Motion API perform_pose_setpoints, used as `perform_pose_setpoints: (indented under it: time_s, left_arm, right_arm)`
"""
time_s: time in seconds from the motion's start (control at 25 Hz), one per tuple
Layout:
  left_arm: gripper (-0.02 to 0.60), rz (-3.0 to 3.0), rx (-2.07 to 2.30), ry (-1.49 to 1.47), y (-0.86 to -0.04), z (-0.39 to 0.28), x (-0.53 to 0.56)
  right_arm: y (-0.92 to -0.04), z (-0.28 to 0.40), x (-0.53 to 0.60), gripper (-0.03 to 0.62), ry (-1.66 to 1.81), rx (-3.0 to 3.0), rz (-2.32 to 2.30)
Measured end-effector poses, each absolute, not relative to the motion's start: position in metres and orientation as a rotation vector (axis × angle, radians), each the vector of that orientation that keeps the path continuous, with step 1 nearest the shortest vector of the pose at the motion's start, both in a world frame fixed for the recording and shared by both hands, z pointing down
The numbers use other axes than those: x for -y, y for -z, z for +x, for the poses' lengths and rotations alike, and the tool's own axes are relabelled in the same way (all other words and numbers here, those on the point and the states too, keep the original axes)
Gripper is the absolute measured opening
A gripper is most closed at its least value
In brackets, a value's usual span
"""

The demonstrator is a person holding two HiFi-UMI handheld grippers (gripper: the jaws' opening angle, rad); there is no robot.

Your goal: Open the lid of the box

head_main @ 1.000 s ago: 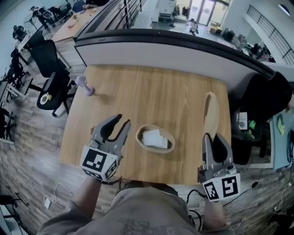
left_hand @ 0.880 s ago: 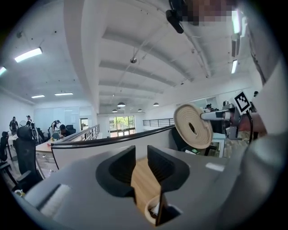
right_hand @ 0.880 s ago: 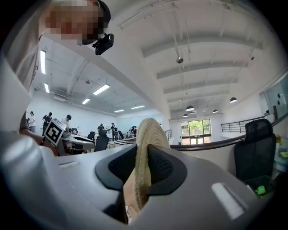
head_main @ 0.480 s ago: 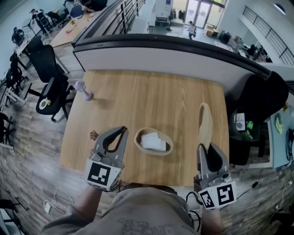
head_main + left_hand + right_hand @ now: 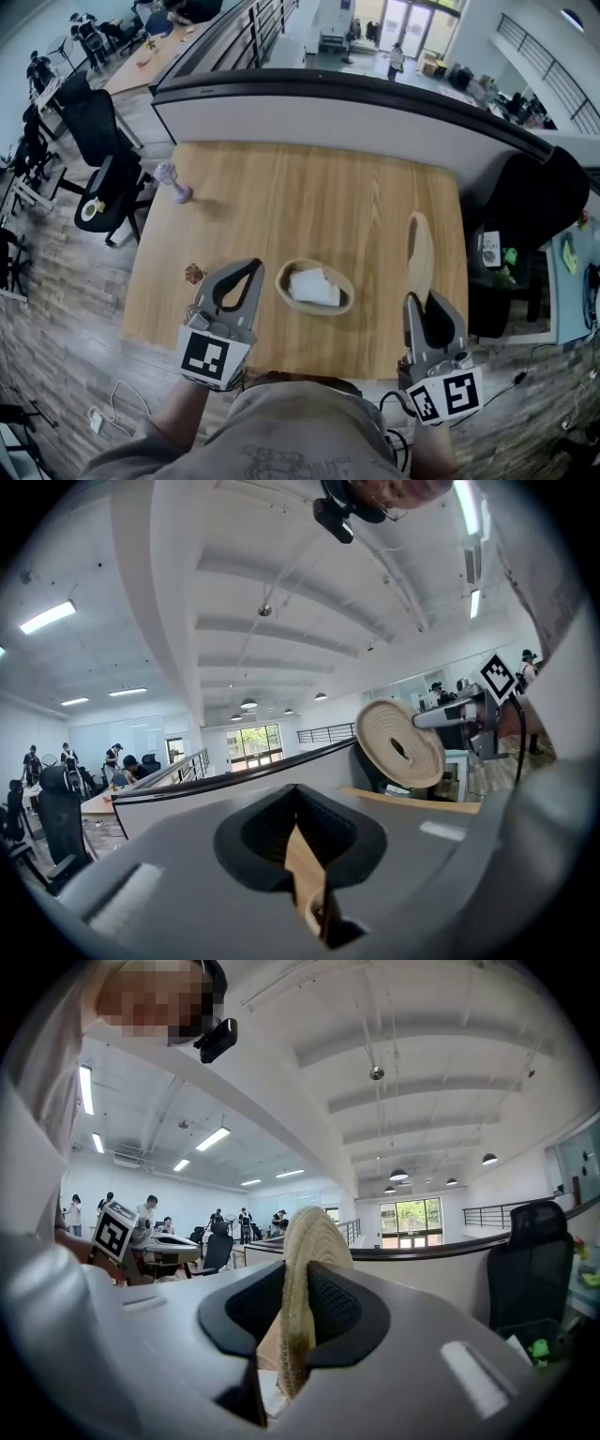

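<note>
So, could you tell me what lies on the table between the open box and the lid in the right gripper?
Nothing: the head view shows only bare table between the box and the lid.

Bottom of lid (image 5: 306,1241), hidden within right gripper (image 5: 298,1316) jaws

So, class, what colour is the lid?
The lid is pale beige, woven in rings; the left gripper view shows it best.
</note>
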State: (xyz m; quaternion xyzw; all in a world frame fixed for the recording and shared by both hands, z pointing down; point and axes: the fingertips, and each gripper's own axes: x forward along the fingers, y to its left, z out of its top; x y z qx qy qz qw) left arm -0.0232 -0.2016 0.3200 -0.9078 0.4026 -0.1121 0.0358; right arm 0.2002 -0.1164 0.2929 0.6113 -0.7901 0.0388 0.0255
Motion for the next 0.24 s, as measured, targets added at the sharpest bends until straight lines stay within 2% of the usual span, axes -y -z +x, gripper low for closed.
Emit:
perform_pose_setpoints:
  time_s: [0.24]
  left_arm:
    - [0.002,-2.772,-1.239,0.351,-0.3164,-0.0237,0.2012]
  right_arm:
    - [-0.2836,0.2001,0.1163,0.078,-0.076,2.433,1.89]
